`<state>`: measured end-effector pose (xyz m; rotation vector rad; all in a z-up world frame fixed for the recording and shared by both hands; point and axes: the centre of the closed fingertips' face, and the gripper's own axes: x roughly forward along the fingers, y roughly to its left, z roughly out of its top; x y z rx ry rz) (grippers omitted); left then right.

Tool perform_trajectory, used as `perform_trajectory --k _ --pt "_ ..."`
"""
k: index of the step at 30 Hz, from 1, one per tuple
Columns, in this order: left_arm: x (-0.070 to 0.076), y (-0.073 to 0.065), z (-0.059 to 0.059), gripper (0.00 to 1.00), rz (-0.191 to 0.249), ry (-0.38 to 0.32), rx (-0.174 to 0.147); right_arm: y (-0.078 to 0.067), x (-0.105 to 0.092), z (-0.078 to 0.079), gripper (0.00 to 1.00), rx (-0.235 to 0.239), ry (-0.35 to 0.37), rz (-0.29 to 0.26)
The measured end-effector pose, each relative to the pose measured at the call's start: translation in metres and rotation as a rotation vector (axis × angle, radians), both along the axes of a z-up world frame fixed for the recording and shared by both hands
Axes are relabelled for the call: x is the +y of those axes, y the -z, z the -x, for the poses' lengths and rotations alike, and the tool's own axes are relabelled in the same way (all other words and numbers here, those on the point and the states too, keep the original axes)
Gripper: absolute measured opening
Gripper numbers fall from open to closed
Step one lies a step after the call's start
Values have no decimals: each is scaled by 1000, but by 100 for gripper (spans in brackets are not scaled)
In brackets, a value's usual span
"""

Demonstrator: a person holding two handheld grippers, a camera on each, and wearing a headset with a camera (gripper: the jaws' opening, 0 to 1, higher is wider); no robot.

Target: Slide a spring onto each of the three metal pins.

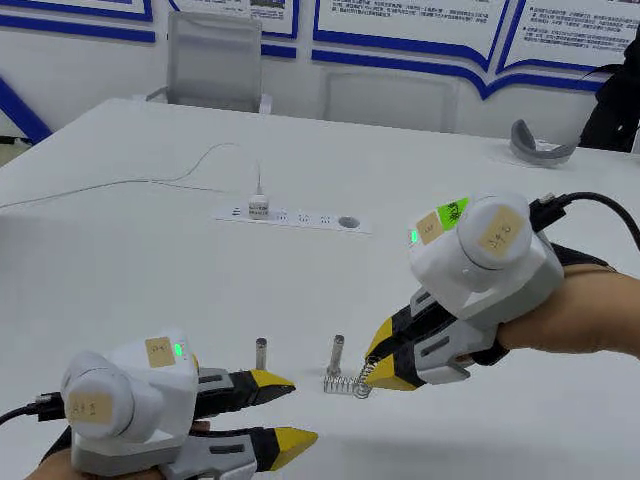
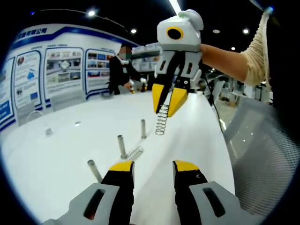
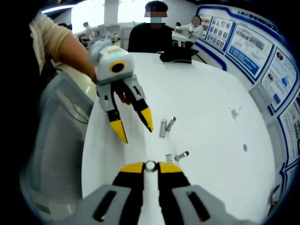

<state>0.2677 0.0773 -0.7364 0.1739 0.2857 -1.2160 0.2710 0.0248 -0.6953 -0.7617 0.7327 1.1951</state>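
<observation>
Two upright metal pins (image 1: 261, 353) (image 1: 335, 352) stand on the white table (image 1: 150, 270) between my grippers. In the left gripper view three pins (image 2: 143, 128) (image 2: 122, 146) (image 2: 93, 169) stand in a row. My right gripper (image 1: 370, 370) is shut on a small spring (image 2: 161, 120) that hangs from its tips just right of the middle pin. A second spring (image 1: 338, 383) lies flat on the table at that pin's foot. My left gripper (image 1: 285, 410) is open and holds nothing, low at the front left. In the right gripper view, the held spring (image 3: 150, 165) sits end-on between the jaws.
A white power strip (image 1: 295, 216) with a plug and a thin cable lies further back on the table. A grey curved object (image 1: 542, 148) rests at the far right. A grey chair (image 1: 214, 60) stands behind the table. People sit at the table's far end in the right gripper view.
</observation>
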Motion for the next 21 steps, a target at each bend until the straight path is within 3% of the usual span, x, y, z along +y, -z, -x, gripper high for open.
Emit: perform_trajectory --k 21 --pt "32 -2 -16 48 14 -112 17 -21 -44 -26 12 -54 126 6"
